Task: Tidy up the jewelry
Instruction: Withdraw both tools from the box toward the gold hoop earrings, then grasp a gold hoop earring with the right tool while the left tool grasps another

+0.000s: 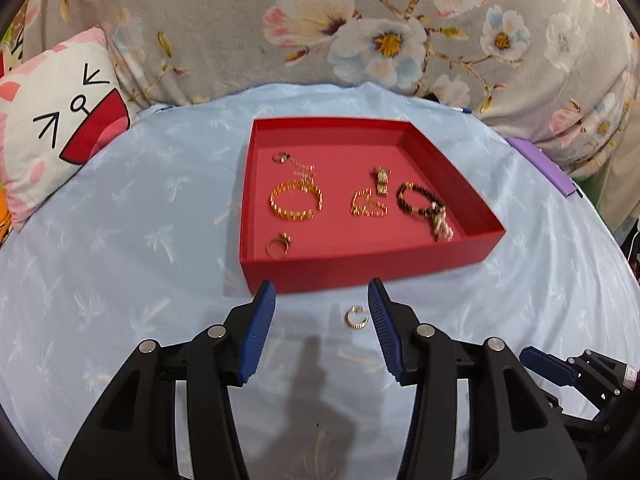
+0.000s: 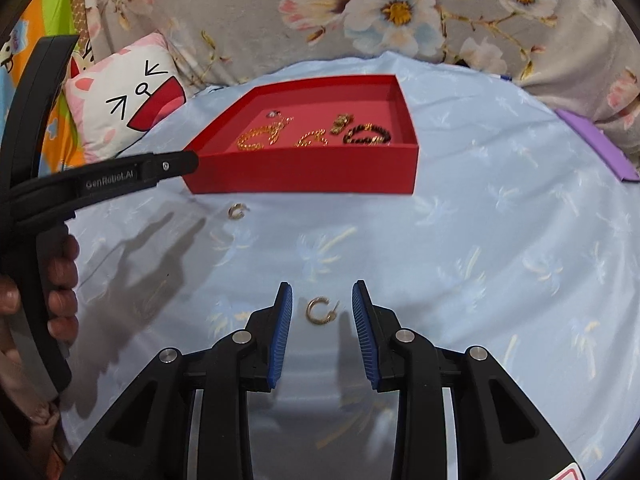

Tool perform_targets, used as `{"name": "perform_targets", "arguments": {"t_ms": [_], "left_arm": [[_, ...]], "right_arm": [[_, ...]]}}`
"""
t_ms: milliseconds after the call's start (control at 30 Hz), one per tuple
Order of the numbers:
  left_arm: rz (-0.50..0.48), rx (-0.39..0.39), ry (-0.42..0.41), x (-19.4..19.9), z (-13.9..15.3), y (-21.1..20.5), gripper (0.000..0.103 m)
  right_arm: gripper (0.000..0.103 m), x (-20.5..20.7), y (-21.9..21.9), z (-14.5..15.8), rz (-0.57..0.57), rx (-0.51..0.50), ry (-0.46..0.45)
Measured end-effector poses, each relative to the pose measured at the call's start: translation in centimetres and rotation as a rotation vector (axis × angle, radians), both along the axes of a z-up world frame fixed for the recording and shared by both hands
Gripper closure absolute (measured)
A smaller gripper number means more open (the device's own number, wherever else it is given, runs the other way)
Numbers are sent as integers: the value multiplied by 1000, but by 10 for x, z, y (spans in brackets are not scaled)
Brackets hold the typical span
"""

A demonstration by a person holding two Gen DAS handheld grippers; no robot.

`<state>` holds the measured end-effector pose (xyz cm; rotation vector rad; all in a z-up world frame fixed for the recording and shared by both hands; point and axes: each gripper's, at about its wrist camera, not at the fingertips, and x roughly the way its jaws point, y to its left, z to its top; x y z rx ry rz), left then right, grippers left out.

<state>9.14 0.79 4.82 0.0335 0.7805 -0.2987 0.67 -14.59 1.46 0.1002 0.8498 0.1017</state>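
Observation:
A red tray (image 1: 360,268) sits on the light blue cloth and holds several pieces: a gold chain bracelet (image 1: 295,202), a gold ring (image 1: 278,246), a smaller gold chain (image 1: 369,204), a dark bead bracelet (image 1: 420,199). My left gripper (image 1: 322,292) is open just before the tray's front wall, with a gold hoop earring (image 1: 355,317) on the cloth between its fingers, near the right one. My right gripper (image 2: 322,294) is open with a second gold hoop earring (image 2: 318,310) on the cloth between its fingertips. The first earring (image 2: 237,211) and the tray (image 2: 304,176) also show in the right wrist view.
A cat-face cushion (image 1: 60,120) lies at the back left. A floral fabric backrest (image 1: 360,28) runs behind the table. A purple flat object (image 1: 540,164) lies at the right edge. The left gripper's body (image 2: 100,178) crosses the left of the right wrist view.

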Motion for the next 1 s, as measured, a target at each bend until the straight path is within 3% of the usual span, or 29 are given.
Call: {"name": "perform_targets", "arguments": {"t_ms": [333, 500, 567, 733, 1000], "left_arm": [[4, -9, 62, -9, -24, 2, 56], [6, -13, 74, -8, -28, 2, 56], [5, -10, 75, -8, -29, 1, 56], [2, -12, 84, -5, -32, -1, 57], [-8, 4, 105, 7, -42, -15, 57]], "right_arm": [[72, 6, 0, -18, -5, 15, 53], [78, 8, 2, -18, -8, -8, 49], [86, 8, 2, -19, -11, -18, 47], [86, 9, 2, -19, -12, -19, 42], [86, 9, -11, -16, -27, 54, 34]]}}
